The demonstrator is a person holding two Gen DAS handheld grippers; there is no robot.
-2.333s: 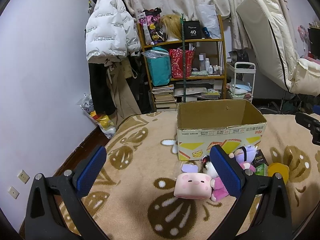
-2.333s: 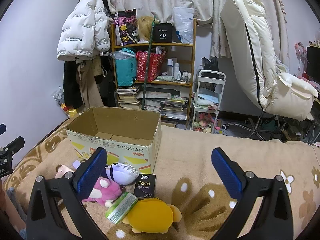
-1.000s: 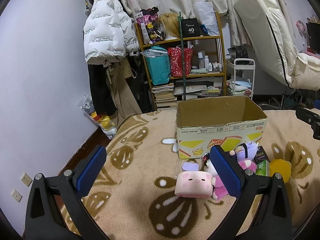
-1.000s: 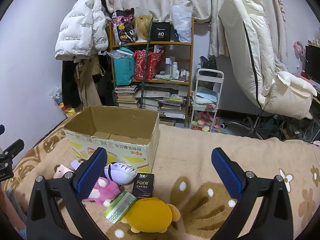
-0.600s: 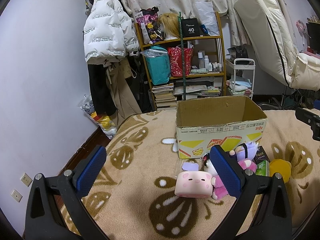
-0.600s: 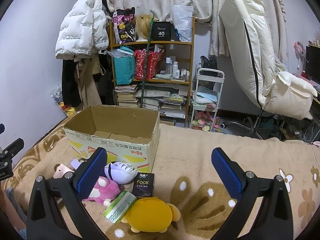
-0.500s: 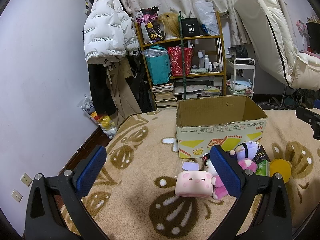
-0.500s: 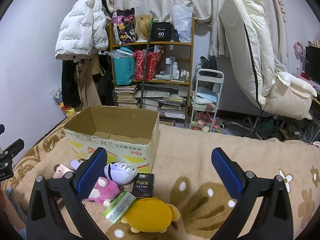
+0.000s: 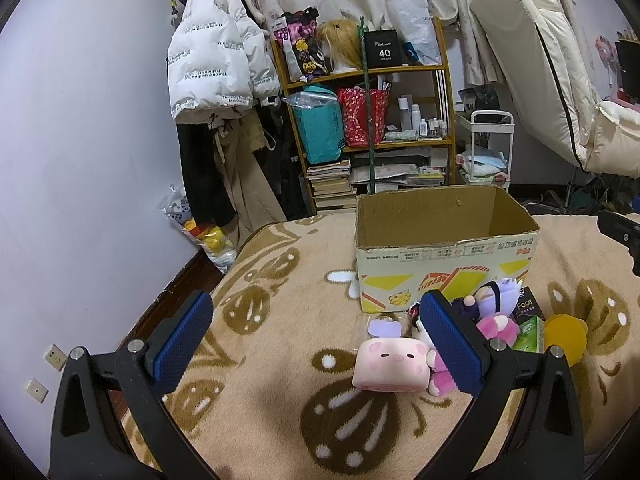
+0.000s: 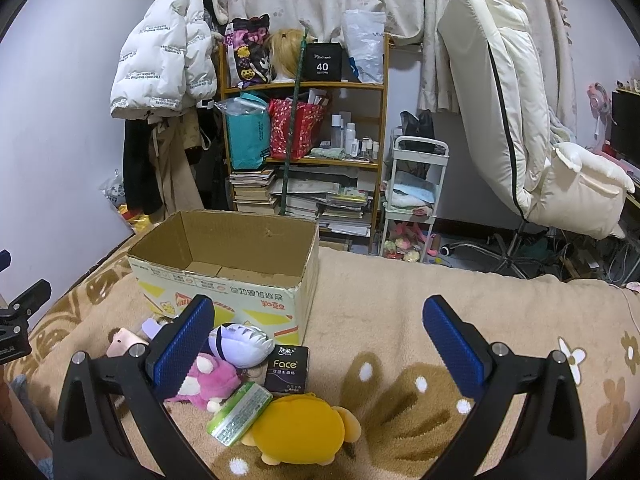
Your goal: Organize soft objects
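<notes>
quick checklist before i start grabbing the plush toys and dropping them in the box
1. Left claw open and holding nothing: ok.
2. Right claw open and holding nothing: ok.
3. Cardboard box top open, floor bare where seen: ok.
4. Pink square plush lying free on the blanket, nothing on top: ok.
5. Yellow plush free to lift: not ok, the green tissue pack leans on it.
6. Purple-haired plush separate from the magenta plush: cannot tell, they touch.

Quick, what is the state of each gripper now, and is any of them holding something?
Left gripper: open, holding nothing.
Right gripper: open, holding nothing.
</notes>
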